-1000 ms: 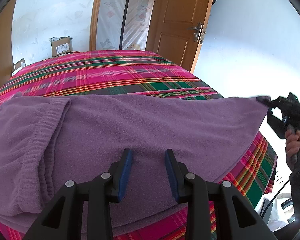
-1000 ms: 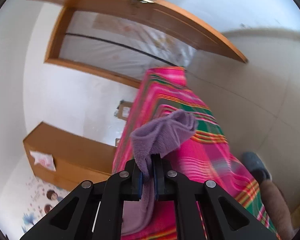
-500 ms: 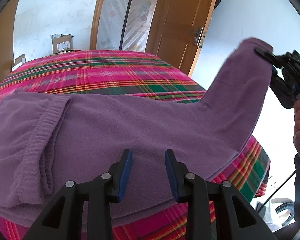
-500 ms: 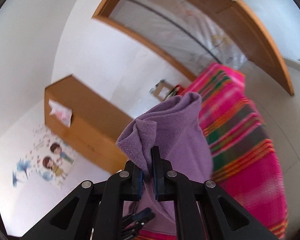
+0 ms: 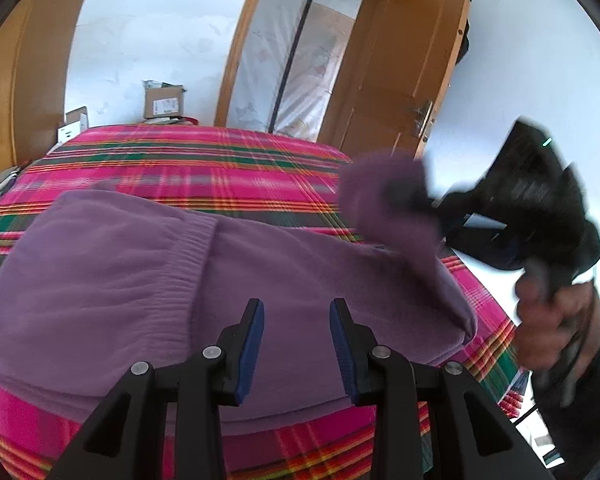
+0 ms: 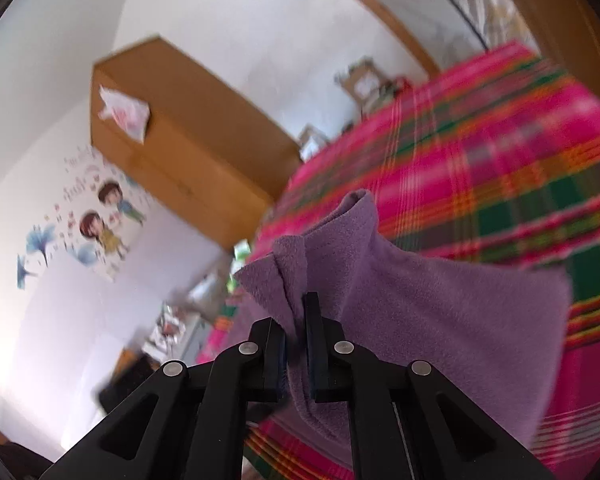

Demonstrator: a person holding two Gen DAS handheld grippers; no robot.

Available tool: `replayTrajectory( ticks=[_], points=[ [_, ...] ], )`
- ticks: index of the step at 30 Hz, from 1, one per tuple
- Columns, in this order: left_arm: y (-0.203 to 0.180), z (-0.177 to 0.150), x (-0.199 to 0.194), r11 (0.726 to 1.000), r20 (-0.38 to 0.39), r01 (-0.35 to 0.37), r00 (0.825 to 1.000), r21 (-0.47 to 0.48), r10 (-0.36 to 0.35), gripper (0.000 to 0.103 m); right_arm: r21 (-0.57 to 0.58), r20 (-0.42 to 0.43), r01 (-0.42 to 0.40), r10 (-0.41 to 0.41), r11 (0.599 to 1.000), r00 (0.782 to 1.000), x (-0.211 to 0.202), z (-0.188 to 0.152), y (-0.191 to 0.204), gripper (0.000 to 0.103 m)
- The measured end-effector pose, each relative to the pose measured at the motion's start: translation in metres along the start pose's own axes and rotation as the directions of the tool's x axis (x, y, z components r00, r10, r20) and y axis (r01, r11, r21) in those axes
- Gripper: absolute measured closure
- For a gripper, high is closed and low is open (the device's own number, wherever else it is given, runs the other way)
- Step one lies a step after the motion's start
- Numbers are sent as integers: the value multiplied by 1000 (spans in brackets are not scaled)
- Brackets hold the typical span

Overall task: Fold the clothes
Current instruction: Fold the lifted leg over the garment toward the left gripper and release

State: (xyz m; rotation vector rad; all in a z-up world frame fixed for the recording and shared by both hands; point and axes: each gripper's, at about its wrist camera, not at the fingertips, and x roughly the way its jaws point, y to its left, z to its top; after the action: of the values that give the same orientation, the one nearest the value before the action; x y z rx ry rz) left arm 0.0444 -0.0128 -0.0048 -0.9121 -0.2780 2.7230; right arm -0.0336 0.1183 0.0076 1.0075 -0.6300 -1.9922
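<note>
A soft purple fleece garment (image 5: 148, 280) with a ribbed waistband lies across the bed under a pink, green and orange plaid bedspread (image 5: 204, 168). The left claw (image 5: 296, 344) hovers over it, blue pads wide apart and holding nothing. The right claw (image 6: 296, 340) is pinched tight on a bunched end of the fleece, lifted off the bed. In the left view that claw and the person's hand (image 5: 552, 320) are motion-blurred; the garment's near edge is cut off.

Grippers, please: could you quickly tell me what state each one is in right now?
Left gripper: open, holding nothing, above the purple garment.
Right gripper: shut on a bunched end of the purple garment.
</note>
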Motion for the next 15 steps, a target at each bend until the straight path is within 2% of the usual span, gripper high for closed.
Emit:
replayTrajectory(
  ticks=[4, 7, 8, 11, 15],
  points=[
    [5, 1, -6, 1000, 2, -10, 1000, -9, 10, 68, -1, -122, 31, -31, 1000, 992, 36, -21, -14, 91],
    [10, 1, -9, 1000, 6, 0, 1000, -29, 0, 68, 13, -191, 58, -54, 998, 980, 52, -34, -23, 82],
    [11, 1, -9, 999, 9, 8, 1000, -37, -8, 68, 13, -195, 49, -46, 999, 980, 52, -37, -24, 81],
    [17, 2, -9, 997, 17, 33, 999, -70, -32, 68, -4, -189, -10, 9, 1000, 982, 42, -42, -22, 67],
    [22, 5, -4, 987, 25, 85, 996, -133, -83, 68, -51, -216, -54, 41, 997, 976, 27, -47, -17, 66]
  ],
)
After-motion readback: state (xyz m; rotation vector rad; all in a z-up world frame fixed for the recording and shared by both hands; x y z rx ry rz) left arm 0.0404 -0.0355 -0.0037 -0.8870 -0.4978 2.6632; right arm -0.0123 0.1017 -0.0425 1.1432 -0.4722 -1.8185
